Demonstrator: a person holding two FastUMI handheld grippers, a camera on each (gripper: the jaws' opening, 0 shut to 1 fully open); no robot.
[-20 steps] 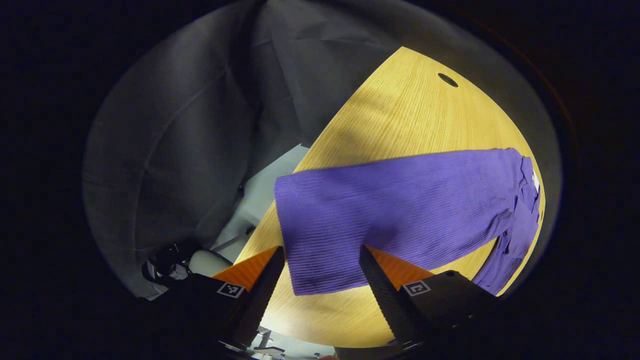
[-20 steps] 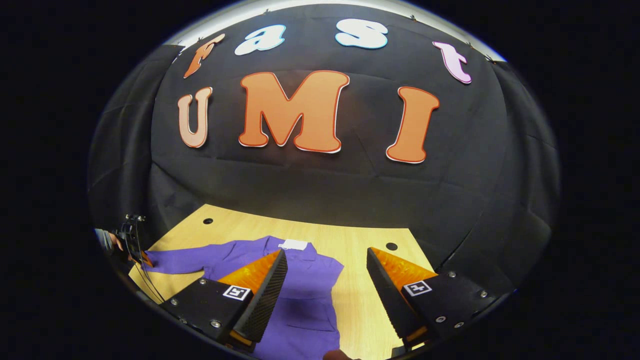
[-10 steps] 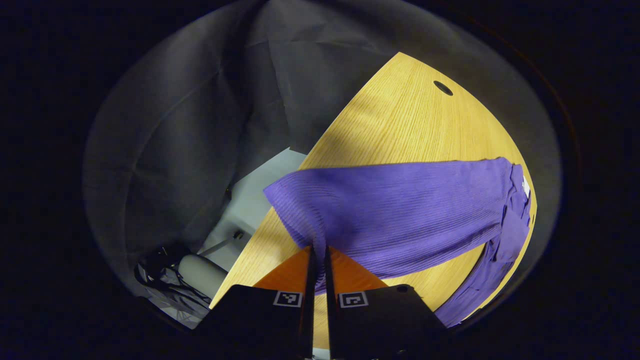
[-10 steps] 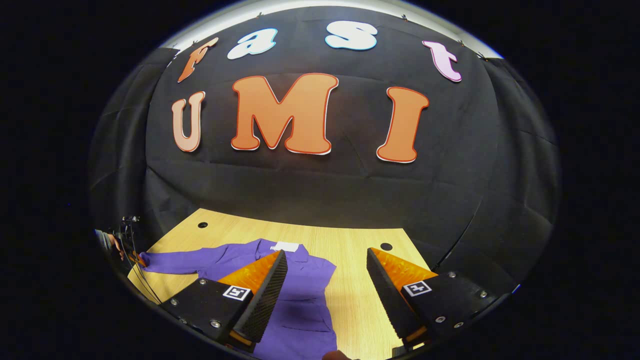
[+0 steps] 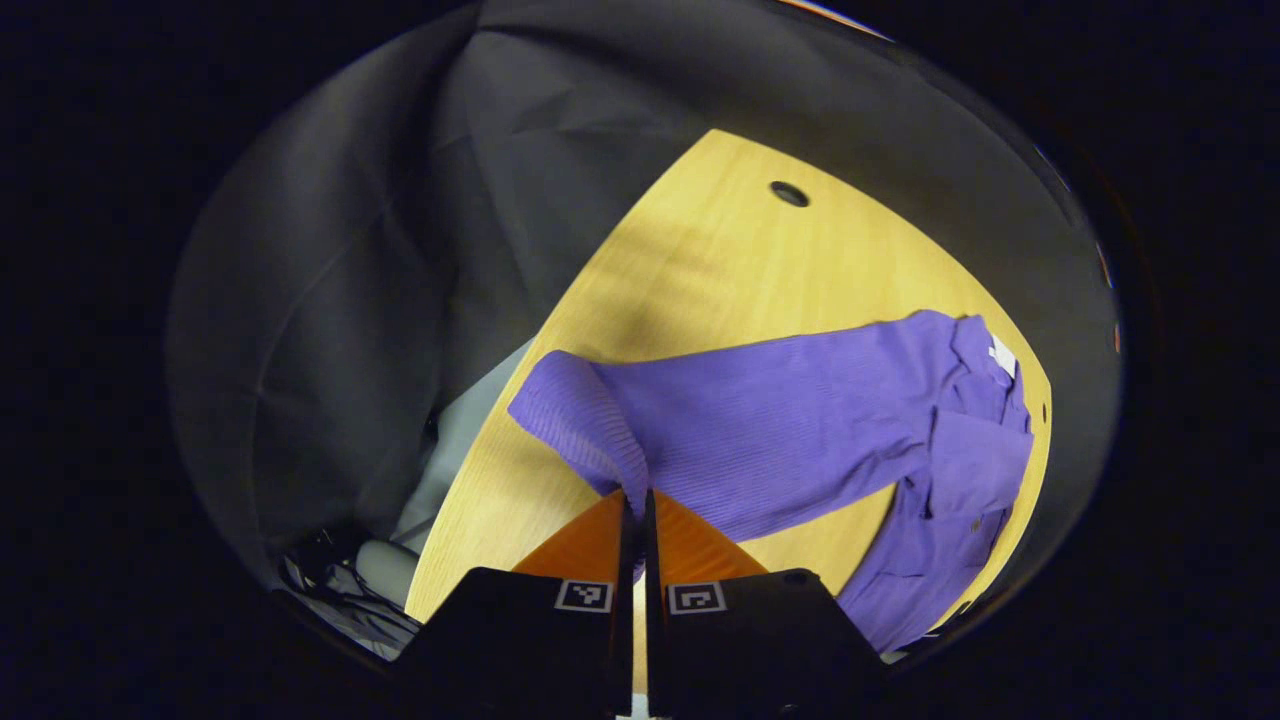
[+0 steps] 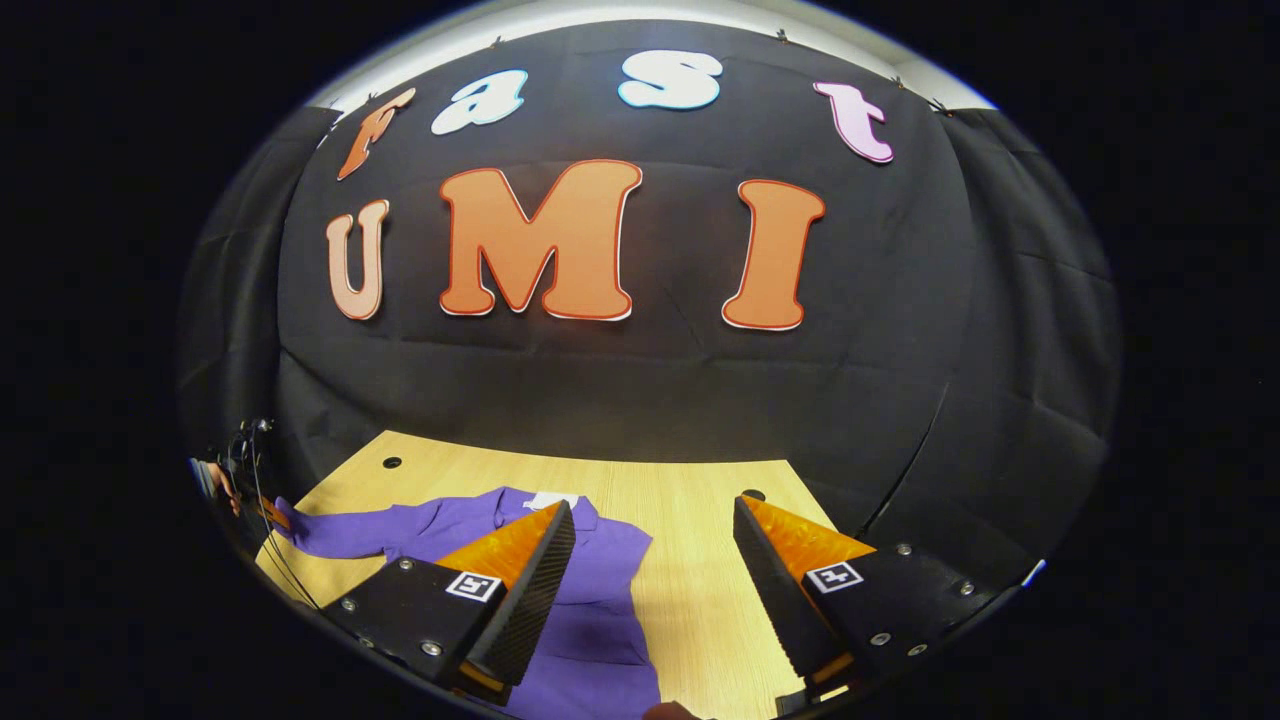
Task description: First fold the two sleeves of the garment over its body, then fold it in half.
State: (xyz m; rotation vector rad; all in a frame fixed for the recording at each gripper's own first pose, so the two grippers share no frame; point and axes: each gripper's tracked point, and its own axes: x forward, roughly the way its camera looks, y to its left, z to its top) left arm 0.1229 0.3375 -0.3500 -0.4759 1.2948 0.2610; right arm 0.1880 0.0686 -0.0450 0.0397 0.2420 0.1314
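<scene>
2 fingers of the left gripper [image 5: 634, 505] were pressed together on the cuff end of a sleeve [image 5: 740, 430], pinching the purple ribbed cloth between them. That end rose off the table [image 5: 700, 270] and curled over at the fingers, while the rest of the sleeve ran flat from there to the garment [image 5: 960, 500], which lay on the table's far right part in the left gripper view. 1 white tag [image 5: 1002, 355] sat at the garment's collar. 1 dark round hole [image 5: 789, 193] marked the table beyond the sleeve.

In the right gripper view, the right gripper [image 6: 650, 560] had its fingers wide apart and gripped nothing. It hung above the table [image 6: 700, 600] with the garment [image 6: 600, 590] under its left finger. From the garment, the sleeve [image 6: 350, 530] stretched left toward the table's edge, where the other gripper and a hand [image 6: 228, 485] were small and hard to make out.
</scene>
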